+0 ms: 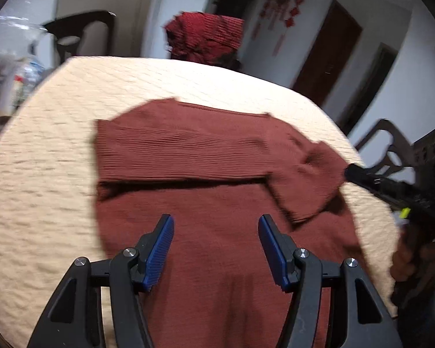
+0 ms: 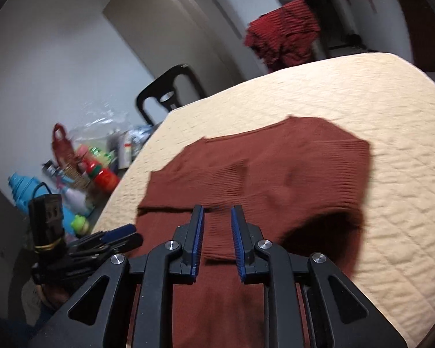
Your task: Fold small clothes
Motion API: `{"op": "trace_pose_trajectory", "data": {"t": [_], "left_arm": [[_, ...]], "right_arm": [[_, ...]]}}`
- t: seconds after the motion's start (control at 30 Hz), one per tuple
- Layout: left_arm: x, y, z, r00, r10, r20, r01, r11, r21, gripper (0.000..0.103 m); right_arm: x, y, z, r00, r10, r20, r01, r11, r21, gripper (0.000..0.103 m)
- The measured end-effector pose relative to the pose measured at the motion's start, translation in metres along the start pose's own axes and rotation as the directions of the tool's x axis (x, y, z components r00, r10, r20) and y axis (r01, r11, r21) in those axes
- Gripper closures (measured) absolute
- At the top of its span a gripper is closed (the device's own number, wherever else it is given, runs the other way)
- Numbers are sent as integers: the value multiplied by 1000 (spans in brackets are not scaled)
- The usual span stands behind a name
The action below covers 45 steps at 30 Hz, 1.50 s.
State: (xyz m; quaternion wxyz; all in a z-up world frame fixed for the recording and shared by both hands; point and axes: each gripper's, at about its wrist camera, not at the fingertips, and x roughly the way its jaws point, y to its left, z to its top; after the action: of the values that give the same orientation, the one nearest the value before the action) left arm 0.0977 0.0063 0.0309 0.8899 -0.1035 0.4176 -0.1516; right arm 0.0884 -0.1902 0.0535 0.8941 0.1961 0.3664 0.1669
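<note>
A rust-brown ribbed knit sweater (image 1: pixel 206 191) lies on the round table with its cream quilted cover (image 1: pixel 43 174). One sleeve is folded across the chest. My left gripper (image 1: pixel 216 223) is open and empty, hovering over the sweater's lower body. My right gripper (image 2: pixel 217 217) has its jaws partly closed around a raised piece of the other sleeve (image 2: pixel 219 237), lifted over the body. In the left wrist view the right gripper (image 1: pixel 353 172) meets the sleeve at the right. The sweater also shows in the right wrist view (image 2: pixel 275 174), and the left gripper (image 2: pixel 113 237) sits at its left.
A pile of red ribbed clothes (image 1: pixel 206 37) sits beyond the far table edge on a chair. Dark wooden chairs (image 1: pixel 78 37) stand around the table. Bottles and bags (image 2: pixel 87 162) clutter the space left of the table. The cream cover (image 2: pixel 377 116) extends to the right.
</note>
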Motion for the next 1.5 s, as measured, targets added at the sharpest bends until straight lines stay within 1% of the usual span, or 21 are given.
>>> {"op": "trace_pose_trajectory", "data": {"t": [0.07,0.17,0.27,0.33,0.4,0.43,0.47,0.5,0.53,0.6,0.73,0.8,0.87,0.93,1.07,1.13,1.2,1.33,1.37,1.47,1.5], "left_arm": [[11,-16,7,999,-45,-16,46,999,22,40],[32,-38,19,996,-82,-46,85,994,63,41],[56,-56,29,993,-85,-84,94,990,107,51],[72,-64,31,992,-69,-106,82,989,123,53],[85,-66,31,990,-52,-129,68,990,123,63],[88,-66,31,989,-52,-137,68,991,117,66],[88,-66,29,990,-50,-129,64,991,115,73],[87,-66,28,990,-50,-130,65,991,114,88],[86,-66,28,988,-66,-139,81,991,106,94],[82,-67,29,988,-88,-131,101,990,102,97],[60,-74,45,989,-138,-53,144,980,137,97],[47,-73,61,988,-153,7,150,976,155,97],[38,-64,74,987,-155,48,146,978,146,97],[44,-46,80,992,-122,40,117,987,115,97],[71,-11,75,998,-45,-38,46,998,39,97],[79,-2,69,996,-47,-73,48,999,13,97],[77,-3,66,996,-55,-69,56,998,12,95],[70,-2,77,999,-27,-42,28,999,15,95],[68,2,80,999,-22,-35,22,1000,8,92],[61,13,83,999,-26,-33,25,999,-32,68],[59,15,81,999,-28,-32,27,999,-39,67]], "right_arm": [[-4,-9,0,1000,-28,11,27,999,25,83],[-9,-19,-2,999,-50,15,49,997,53,83],[-11,-27,-8,998,-67,5,67,996,60,83],[-10,-31,-12,996,-87,-7,87,995,54,83],[-7,-36,-13,995,-99,-17,100,994,50,83],[-4,-38,-13,994,-110,-24,111,993,49,83],[-5,-42,-14,993,-118,-27,119,992,46,83],[-3,-44,-14,991,-128,-30,129,991,41,83],[-2,-46,-14,991,-133,-32,135,990,39,83],[1,-51,-13,990,-134,-38,136,990,44,83],[7,-58,-8,987,-151,-46,153,987,50,83],[8,-59,-5,986,-158,-44,160,986,55,83],[6,-59,-2,986,-165,-37,167,985,53,83],[6,-58,-1,984,-173,-35,174,984,48,83],[8,-59,-2,979,-197,-57,199,980,28,83],[7,-58,-2,980,-189,-60,191,981,22,83],[2,-55,-1,981,-187,-48,187,982,8,83],[-6,-48,8,983,-182,1,182,983,-4,83],[-6,-48,10,982,-187,3,187,982,-8,83],[0,-45,11,972,-233,-10,233,972,-34,83],[1,-44,10,973,-231,-13,230,972,-42,83]]}}
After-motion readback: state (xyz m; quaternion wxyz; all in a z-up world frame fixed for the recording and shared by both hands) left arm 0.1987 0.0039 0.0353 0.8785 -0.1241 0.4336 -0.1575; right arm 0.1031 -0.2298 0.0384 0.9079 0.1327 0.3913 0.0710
